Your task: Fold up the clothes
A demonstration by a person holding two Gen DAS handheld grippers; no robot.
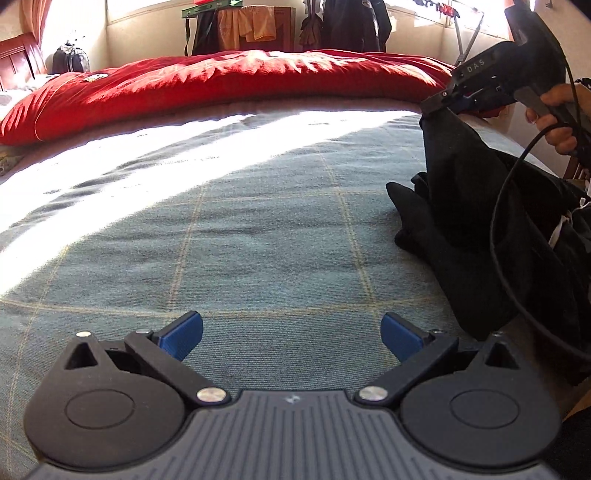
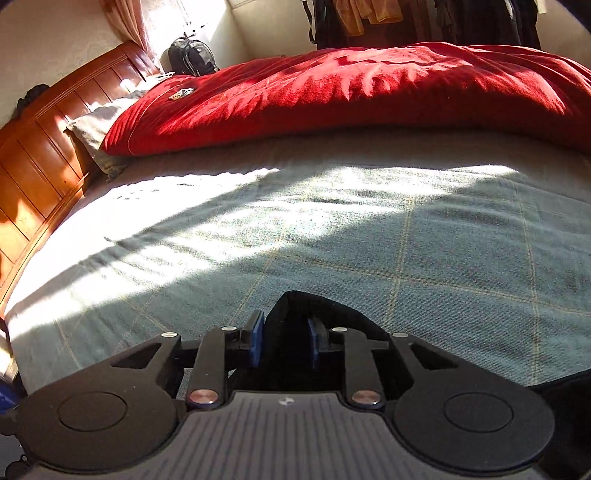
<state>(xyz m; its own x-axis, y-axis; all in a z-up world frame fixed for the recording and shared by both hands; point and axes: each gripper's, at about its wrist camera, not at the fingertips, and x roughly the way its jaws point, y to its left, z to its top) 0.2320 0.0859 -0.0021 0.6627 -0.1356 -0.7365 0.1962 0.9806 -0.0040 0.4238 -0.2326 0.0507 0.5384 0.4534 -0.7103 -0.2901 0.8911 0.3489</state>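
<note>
A black garment point(image 1: 461, 192) is heaped at the right side of the bed, and one part of it is lifted into a peak. My right gripper point(image 1: 441, 105) holds that peak from above, a hand on its handle. In the right wrist view a fold of the black garment point(image 2: 291, 306) fills the gap between the blue pads point(image 2: 258, 339) of my right gripper point(image 2: 286, 332). Low over the grey-green checked bedcover point(image 1: 258, 229), my left gripper point(image 1: 291, 325) is open, with only bare cover between its fingers. It is left of the garment and apart from it.
A red duvet point(image 1: 240, 81) lies bunched along the far side of the bed. A wooden headboard point(image 2: 40, 155) and a grey pillow point(image 2: 96, 129) are at the left. A backpack point(image 2: 192, 55) and hanging clothes point(image 1: 258, 26) stand by the far wall. A black cable point(image 1: 502, 229) loops over the garment.
</note>
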